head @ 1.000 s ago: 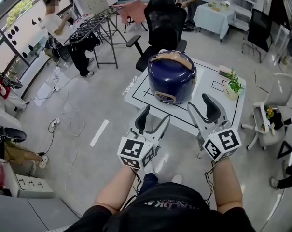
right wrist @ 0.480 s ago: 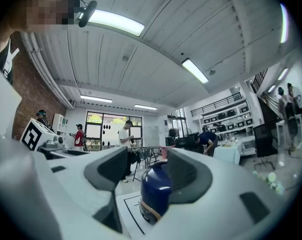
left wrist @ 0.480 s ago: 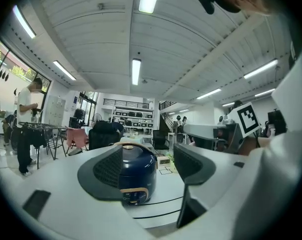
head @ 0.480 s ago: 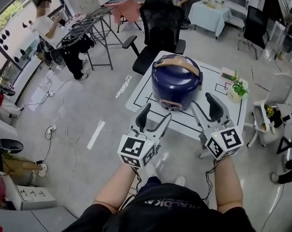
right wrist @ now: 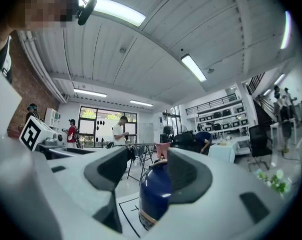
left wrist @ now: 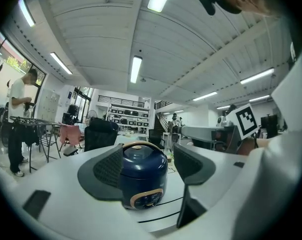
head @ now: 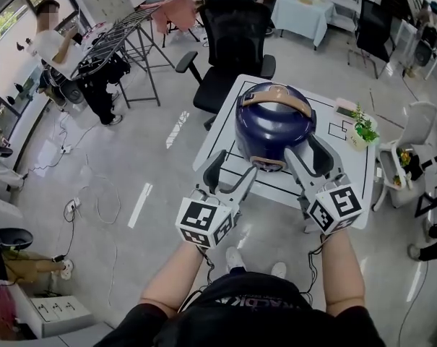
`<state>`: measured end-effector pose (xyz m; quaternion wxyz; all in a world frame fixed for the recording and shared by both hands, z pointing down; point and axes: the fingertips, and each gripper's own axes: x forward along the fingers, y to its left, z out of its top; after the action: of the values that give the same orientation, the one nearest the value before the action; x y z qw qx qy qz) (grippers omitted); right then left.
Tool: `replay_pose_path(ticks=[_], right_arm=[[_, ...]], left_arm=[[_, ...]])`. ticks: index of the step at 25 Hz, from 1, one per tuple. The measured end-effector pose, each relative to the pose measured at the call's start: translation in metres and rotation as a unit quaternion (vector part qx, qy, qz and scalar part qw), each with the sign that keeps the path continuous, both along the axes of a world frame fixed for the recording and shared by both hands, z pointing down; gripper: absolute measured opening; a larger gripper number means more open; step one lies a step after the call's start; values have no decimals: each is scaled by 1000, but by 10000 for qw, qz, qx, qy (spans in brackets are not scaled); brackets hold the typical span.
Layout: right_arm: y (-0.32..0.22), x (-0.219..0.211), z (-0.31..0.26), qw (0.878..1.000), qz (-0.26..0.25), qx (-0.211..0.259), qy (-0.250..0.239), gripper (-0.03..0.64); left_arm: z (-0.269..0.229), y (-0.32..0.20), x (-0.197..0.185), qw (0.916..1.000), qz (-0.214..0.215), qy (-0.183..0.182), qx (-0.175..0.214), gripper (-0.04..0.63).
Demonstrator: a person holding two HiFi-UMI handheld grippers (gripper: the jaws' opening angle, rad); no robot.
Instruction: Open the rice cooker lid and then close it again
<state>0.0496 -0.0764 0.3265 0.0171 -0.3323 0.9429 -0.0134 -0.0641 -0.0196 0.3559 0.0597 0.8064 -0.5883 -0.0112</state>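
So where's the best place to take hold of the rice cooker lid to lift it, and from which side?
Probably the front edge of the lid, just above the control panel, from the person's side: the panel faces them, so the hinge is likely behind. The tan handle arches across the top and would lift the whole rice cooker.

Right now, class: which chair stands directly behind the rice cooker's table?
The black office chair, at the far edge of the table; the white chair stands off to the right.
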Motion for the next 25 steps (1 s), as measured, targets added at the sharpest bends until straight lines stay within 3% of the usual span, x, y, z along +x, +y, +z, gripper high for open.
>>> replay_pose_path(ticks=[10,25], right_arm=[[-13,-50,1,9993,313,91,187,235],[-58,-57,10,9962,523,156,682,235]], left_arm=[[3,-20,-44,9992,391,99,-11,305],[11,-62,-49,9977,615,235,-141,305]])
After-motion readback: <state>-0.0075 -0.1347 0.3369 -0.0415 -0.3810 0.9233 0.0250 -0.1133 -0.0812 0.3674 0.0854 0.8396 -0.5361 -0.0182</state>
